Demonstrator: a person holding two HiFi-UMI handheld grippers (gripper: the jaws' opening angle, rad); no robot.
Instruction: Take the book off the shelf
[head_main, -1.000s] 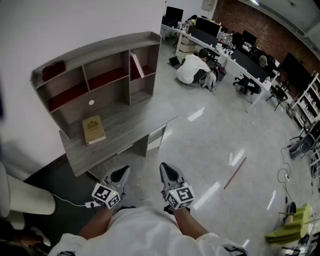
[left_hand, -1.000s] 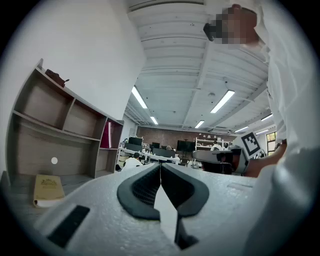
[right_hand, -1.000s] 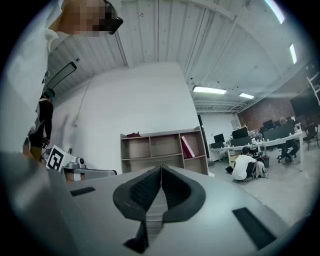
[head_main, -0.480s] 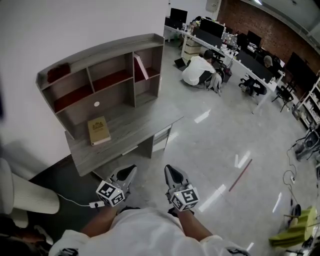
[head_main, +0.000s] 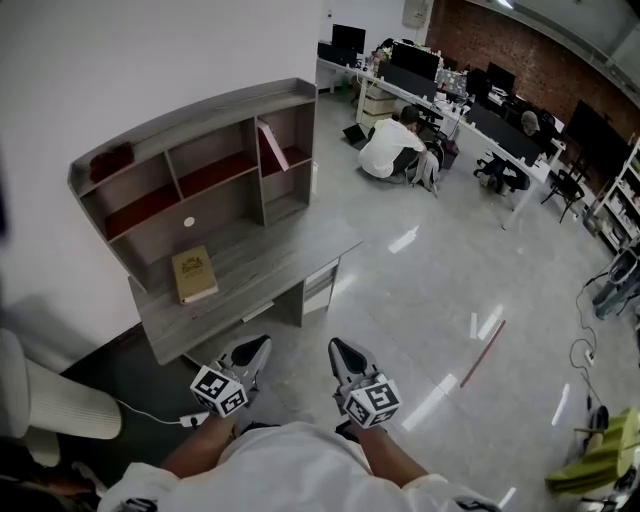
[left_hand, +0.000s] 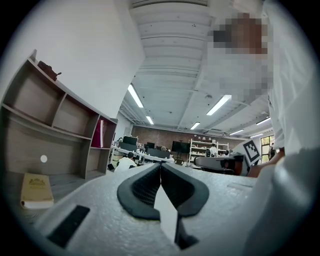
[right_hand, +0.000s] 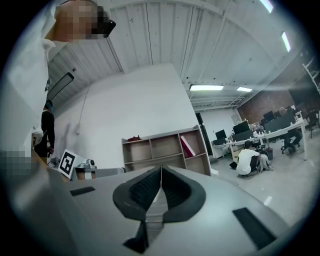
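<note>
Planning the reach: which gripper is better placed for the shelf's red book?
Right, marginally. Both are shut, empty and far from the shelf, but the right gripper views the red book just above its jaws; the left gripper views it off to one side.

No word, number or brand can be read. The tan book (head_main: 194, 274) on the desk (head_main: 270, 262) carries a faint cover print too small to make out. The marker cube (head_main: 221, 390) of the left gripper (head_main: 255, 347) and that of the right gripper (head_main: 342, 349) bear only black-and-white square patterns.
</note>
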